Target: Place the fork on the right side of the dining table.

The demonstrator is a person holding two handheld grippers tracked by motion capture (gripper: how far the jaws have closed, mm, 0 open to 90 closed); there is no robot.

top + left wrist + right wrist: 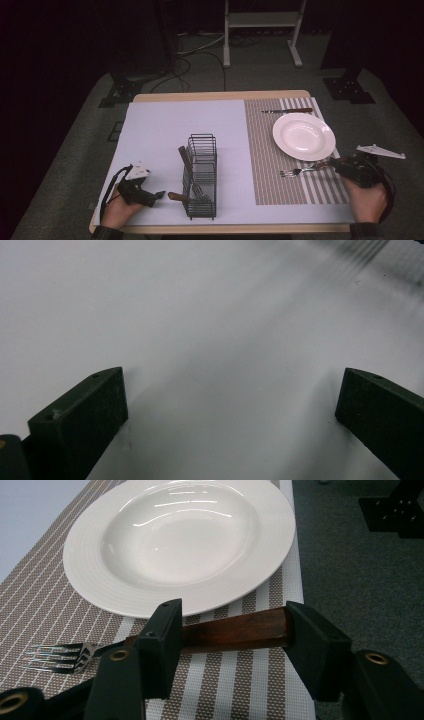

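Fork (165,641): lies on the striped placemat (60,605) just in front of the white plate (180,540), tines toward the mat's middle, wooden handle toward the table's right edge. In the high view the fork (302,170) sits between the plate (303,136) and the right gripper (345,167).

Risks, as judgement: the handle end lies near the mat's outer edge, so a sideways drag on withdrawal could swing the fork or push it toward the table edge. A jaw catching the handle could tip the tines against the plate rim.

Right gripper (230,630): jaws stand apart with the handle between them, crosswise; whether either pad touches the wood I cannot tell, and no squeeze is evident.

Left gripper (230,405): jaws wide apart over the bare white sheet (200,315), holding nothing. It rests beside the wire caddy (201,175).
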